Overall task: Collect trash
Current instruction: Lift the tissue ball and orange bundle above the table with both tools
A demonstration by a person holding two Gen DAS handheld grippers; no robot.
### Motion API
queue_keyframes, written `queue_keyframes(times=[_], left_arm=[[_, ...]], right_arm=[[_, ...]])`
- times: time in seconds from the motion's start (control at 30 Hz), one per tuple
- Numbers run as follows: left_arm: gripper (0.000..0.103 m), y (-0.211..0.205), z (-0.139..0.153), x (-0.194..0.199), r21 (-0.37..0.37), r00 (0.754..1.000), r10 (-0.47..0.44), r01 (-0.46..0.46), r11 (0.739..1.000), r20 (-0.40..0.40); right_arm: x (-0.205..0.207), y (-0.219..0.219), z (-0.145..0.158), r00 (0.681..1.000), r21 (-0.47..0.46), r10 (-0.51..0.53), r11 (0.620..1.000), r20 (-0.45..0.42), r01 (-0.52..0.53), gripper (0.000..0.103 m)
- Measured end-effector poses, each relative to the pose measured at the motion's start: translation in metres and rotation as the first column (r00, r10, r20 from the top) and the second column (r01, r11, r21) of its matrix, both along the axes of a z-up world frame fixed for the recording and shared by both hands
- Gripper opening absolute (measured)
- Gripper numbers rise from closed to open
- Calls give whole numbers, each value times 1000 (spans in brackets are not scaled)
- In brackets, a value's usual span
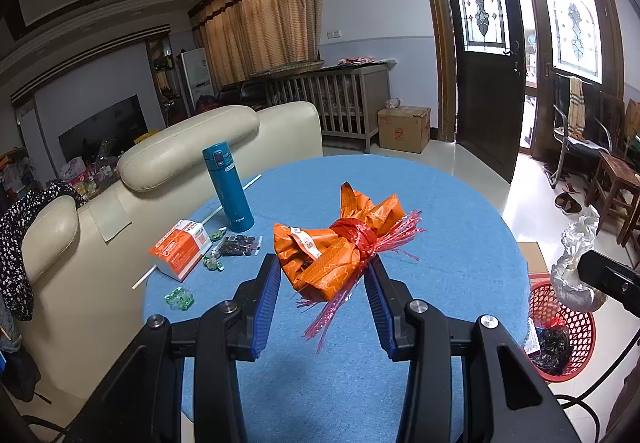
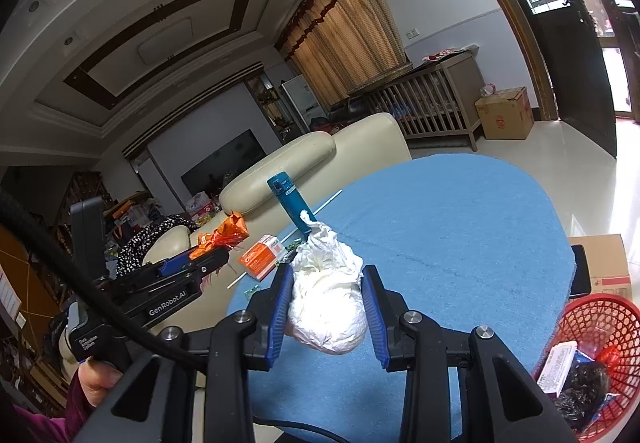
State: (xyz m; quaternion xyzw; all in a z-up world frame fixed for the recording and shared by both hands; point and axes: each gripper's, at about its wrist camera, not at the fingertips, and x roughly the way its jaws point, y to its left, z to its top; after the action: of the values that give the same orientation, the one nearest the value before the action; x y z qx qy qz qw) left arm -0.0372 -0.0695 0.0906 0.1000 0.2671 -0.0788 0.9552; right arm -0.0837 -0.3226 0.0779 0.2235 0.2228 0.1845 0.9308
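My left gripper [image 1: 322, 269] is shut on an orange wrapped bundle [image 1: 328, 251] tied with red plastic strips, held above the blue table [image 1: 440, 243]. The same bundle [image 2: 224, 233] and left gripper [image 2: 208, 257] show at the left of the right wrist view. My right gripper [image 2: 325, 289] is shut on a knotted white plastic bag [image 2: 326, 303], lifted over the table's near edge; that bag [image 1: 576, 263] also appears at the right of the left wrist view. A red mesh basket [image 2: 600, 319] with trash inside stands on the floor to the right, also seen as the basket [image 1: 576, 307].
On the table stand a teal flask [image 1: 228, 187], an orange-and-white carton [image 1: 180, 249], a dark snack packet [image 1: 238, 245], green candies [image 1: 180, 299] and a white straw [image 1: 144, 279]. A cream sofa [image 1: 180, 155] lies beyond. A cardboard box [image 2: 604, 259] sits beside the basket.
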Motion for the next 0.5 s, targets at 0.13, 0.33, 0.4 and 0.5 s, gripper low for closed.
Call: queue_keyframes(times=[0.13, 0.33, 0.4, 0.5], left_arm=[[45, 0, 0, 1, 1, 1000, -2, 2, 1000, -1], [45, -1, -1, 1, 3, 1000, -6, 6, 1000, -1], [45, -2, -2, 1, 4, 1000, -10, 10, 1000, -2], [45, -4, -3, 1, 9, 1000, -13, 13, 1000, -4]], right_arm=[[-1, -1, 0, 1000, 1, 1, 1000, -1, -1, 38], [-2, -2, -1, 1000, 1, 0, 1000, -1, 0, 37], [-1, -1, 0, 1000, -1, -1, 1000, 0, 1, 38], [-1, -1, 0, 1000, -2, -3, 1000, -1, 3, 38]])
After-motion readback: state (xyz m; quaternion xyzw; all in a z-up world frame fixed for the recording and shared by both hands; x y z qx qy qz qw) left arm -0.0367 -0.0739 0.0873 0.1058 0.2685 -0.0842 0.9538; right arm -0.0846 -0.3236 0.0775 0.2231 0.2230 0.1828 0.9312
